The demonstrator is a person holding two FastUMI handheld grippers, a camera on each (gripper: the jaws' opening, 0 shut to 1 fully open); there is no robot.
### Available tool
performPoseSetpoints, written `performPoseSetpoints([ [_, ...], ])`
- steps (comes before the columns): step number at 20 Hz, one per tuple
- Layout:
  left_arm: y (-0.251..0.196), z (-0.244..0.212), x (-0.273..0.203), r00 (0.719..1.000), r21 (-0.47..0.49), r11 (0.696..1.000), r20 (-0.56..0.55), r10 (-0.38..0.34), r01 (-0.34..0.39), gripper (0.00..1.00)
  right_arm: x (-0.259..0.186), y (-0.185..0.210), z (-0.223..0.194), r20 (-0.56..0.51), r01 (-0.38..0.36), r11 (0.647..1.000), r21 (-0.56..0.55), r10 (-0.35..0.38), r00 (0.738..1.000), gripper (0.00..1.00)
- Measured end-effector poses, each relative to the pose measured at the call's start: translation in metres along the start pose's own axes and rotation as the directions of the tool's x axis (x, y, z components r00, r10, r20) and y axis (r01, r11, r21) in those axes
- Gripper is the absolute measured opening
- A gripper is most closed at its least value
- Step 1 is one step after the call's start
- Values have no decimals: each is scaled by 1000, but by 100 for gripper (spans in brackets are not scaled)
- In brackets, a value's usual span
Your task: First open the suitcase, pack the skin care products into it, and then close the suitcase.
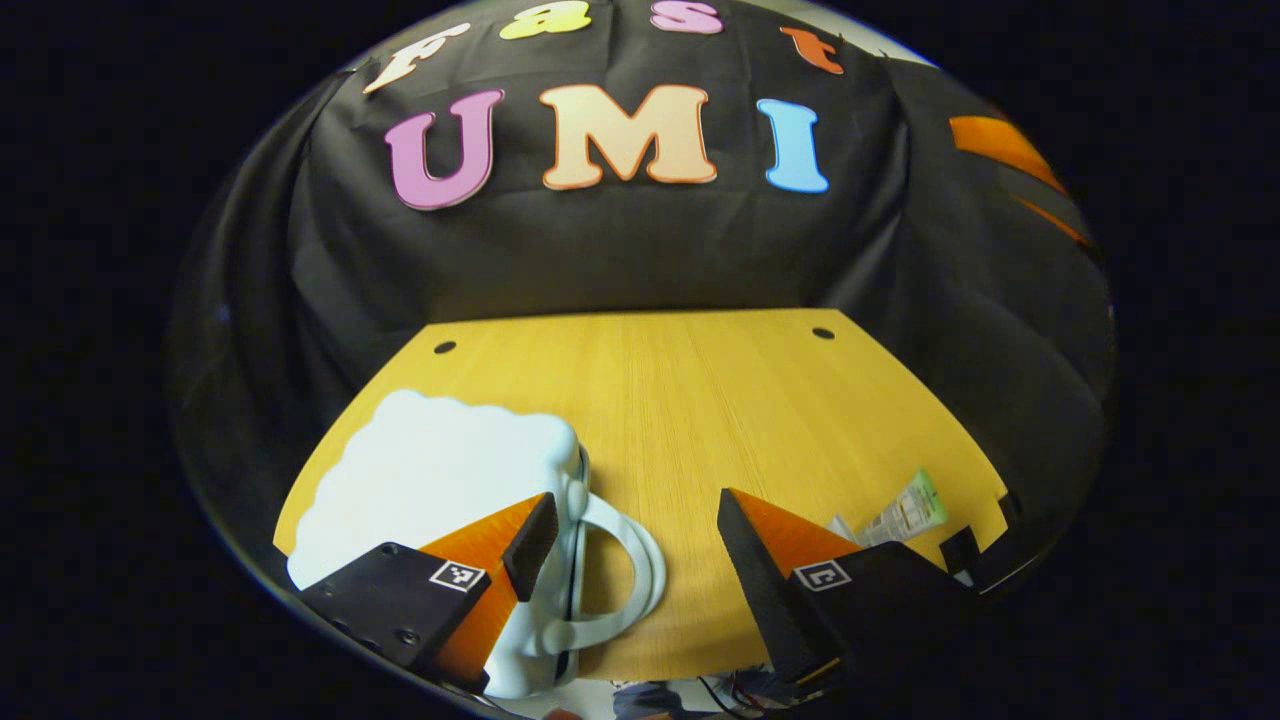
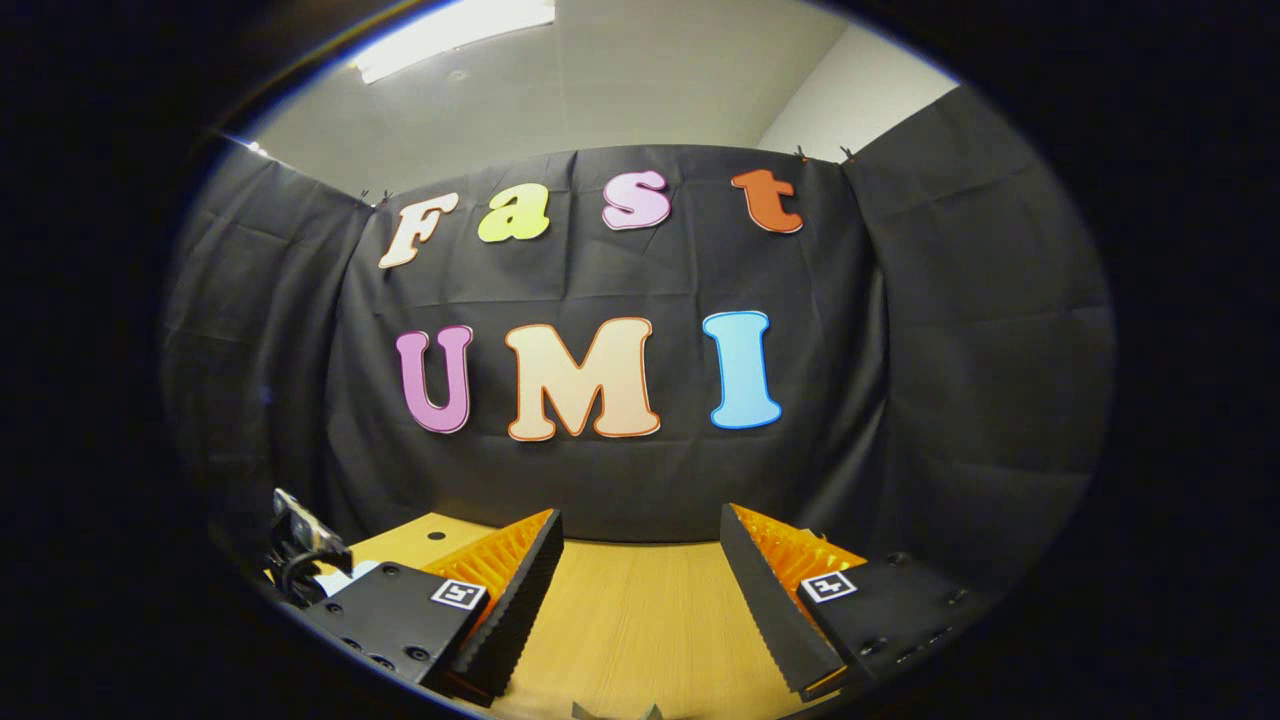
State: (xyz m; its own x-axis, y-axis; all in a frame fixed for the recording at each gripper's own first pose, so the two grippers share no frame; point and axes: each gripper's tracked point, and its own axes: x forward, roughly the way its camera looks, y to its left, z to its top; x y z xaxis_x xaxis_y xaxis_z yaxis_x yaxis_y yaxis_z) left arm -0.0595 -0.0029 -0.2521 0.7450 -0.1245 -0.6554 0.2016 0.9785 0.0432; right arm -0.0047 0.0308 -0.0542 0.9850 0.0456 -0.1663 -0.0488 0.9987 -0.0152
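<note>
While closed, suitcase (image 1: 440, 480) underlies left tool (image 1: 630, 530) (agape).

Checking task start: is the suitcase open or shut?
Shut. In the left gripper view the white suitcase lies flat on the table, halves together, handle toward the open left claw; no interior visible.

The left gripper (image 1: 635, 545) has two wedge-shaped fingers (image 1: 530, 545) rising from flat black mounting blocks with small round screw holes. Each block carries a small square white tag printed with a black coded pattern. The right gripper (image 2: 640, 565) is built the same way: ridged, toothed finger faces (image 2: 775, 590), black screw-dotted blocks, and matching square coded tags.
</note>
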Motion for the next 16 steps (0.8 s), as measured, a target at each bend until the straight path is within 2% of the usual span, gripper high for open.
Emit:
performPoseSetpoints([
  [3, -11, -18, 8, 998, -13, 1000, -58, -14, 13, 94, -2, -3, -11, -32, -9, 1000, -26, 8, 999, 96],
  [6, -16, -29, 17, 995, -39, 999, -103, -14, 10, 93, -4, -15, -16, -57, 0, 999, -36, -2, 998, 98],
  [12, -15, -55, 38, 979, -57, 998, -204, 28, -41, 92, -6, -43, -26, -89, 33, 999, -38, -36, 995, 98],
  [16, -16, -75, 51, 961, -101, 994, -275, 23, -53, 92, -6, -60, -33, -106, 54, 998, -34, -58, 993, 98],
])
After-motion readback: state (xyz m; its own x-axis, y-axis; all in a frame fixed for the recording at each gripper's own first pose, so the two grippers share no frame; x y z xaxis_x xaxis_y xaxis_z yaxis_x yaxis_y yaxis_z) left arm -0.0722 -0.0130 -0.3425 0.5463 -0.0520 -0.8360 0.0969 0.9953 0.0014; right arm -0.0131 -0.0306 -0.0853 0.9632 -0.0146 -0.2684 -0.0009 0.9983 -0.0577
